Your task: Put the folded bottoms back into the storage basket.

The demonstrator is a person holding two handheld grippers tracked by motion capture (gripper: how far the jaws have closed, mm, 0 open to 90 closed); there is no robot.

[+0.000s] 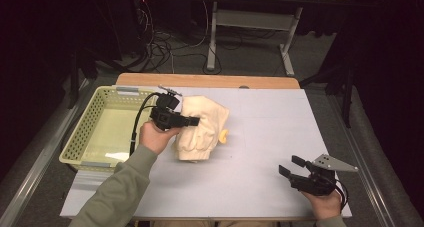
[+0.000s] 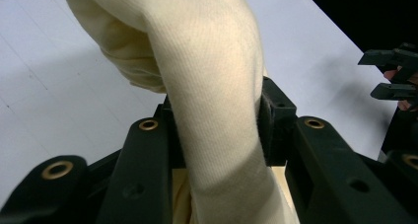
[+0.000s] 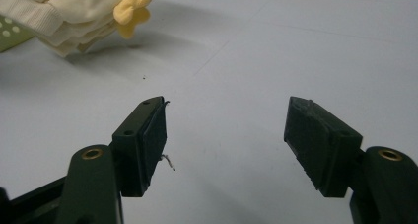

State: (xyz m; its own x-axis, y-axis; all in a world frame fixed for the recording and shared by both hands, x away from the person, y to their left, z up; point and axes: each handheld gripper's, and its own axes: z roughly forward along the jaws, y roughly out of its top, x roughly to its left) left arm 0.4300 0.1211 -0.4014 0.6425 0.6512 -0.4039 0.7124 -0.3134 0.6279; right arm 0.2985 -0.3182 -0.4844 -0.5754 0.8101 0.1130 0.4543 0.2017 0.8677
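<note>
A cream knitted garment (image 1: 202, 128) hangs bunched above the white table, a small yellow bow (image 1: 223, 135) on its right side. My left gripper (image 1: 192, 120) is shut on a thick fold of the cream garment (image 2: 207, 86), which fills the space between its jaws. The garment's ribbed edge (image 3: 44, 17) and the yellow bow (image 3: 131, 13) lie far off in the right gripper view. My right gripper (image 1: 291, 166) rests low near the table's front right, open, with nothing between its pads (image 3: 153, 135).
A pale yellow plastic basket (image 1: 82, 132) stands at the table's left edge, just left of my left hand. The white table surface (image 1: 270, 127) stretches between the two grippers. A desk frame and cables lie on the floor beyond.
</note>
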